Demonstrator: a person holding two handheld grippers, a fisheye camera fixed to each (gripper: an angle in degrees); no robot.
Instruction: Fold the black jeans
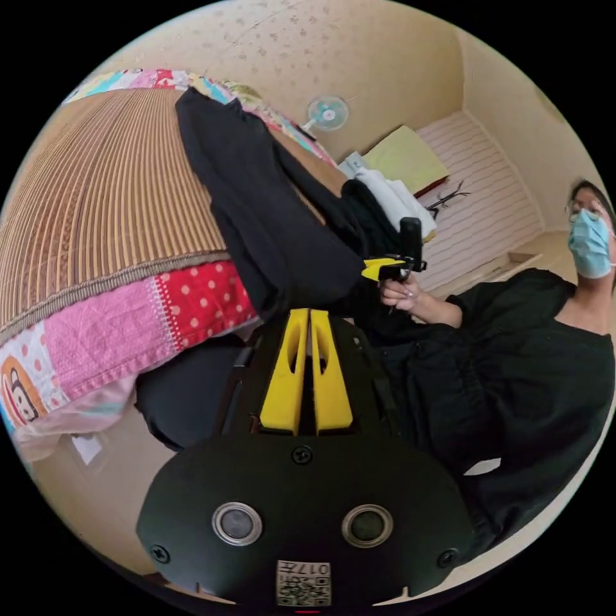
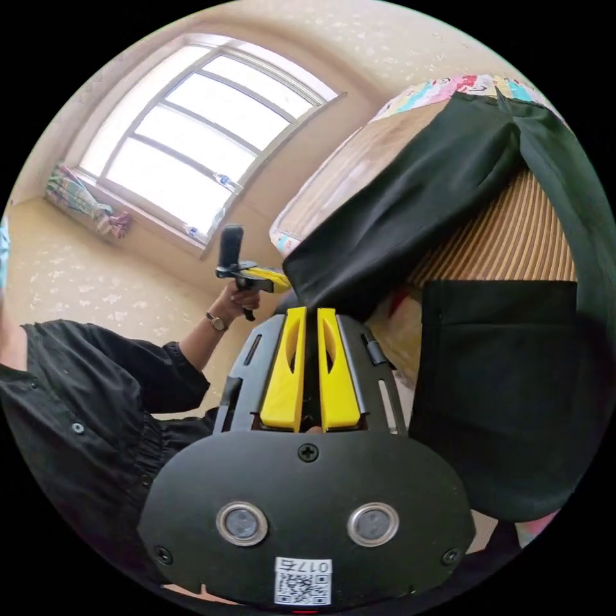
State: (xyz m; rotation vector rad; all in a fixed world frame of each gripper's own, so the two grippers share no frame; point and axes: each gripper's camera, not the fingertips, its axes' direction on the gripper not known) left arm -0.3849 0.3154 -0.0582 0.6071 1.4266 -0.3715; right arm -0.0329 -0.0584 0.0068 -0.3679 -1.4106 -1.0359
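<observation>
Yellow jaws of the left gripper (image 1: 308, 314) pressed near together at six o'clock in the left gripper view, tips buried in black jeans (image 1: 269, 212); looks like a pinch on the cloth, both jaws bearing on it. Same story in the right gripper view: right gripper (image 2: 311, 313) with jaws all but closed, tips meeting the edge of the jeans (image 2: 410, 212) at centre, apparently clamped on the hem or waist, exact part hard to tell. Out at three o'clock of the left gripper view, the other gripper (image 1: 378, 269) held in a hand (image 1: 401, 295), nose into the same dark cloth. Up at ten o'clock from the right jaws, the partner gripper (image 2: 273, 277) gripped in a hand (image 2: 237, 298).

Further out: jeans draped off the edge of a bed, lying across a striped mat (image 1: 96, 205) toward twelve o'clock, a patchwork quilt (image 1: 128, 321) below the mat at nine. Second dark panel hanging at four o'clock in the right gripper view.

Judging the cloth: soft, limp, fairly weighty, sagging wherever unsupported; not slippery, not fragile. Best taken at firm seams, waistband corners or leg hems, kept taut between both grips to stop bunching.
</observation>
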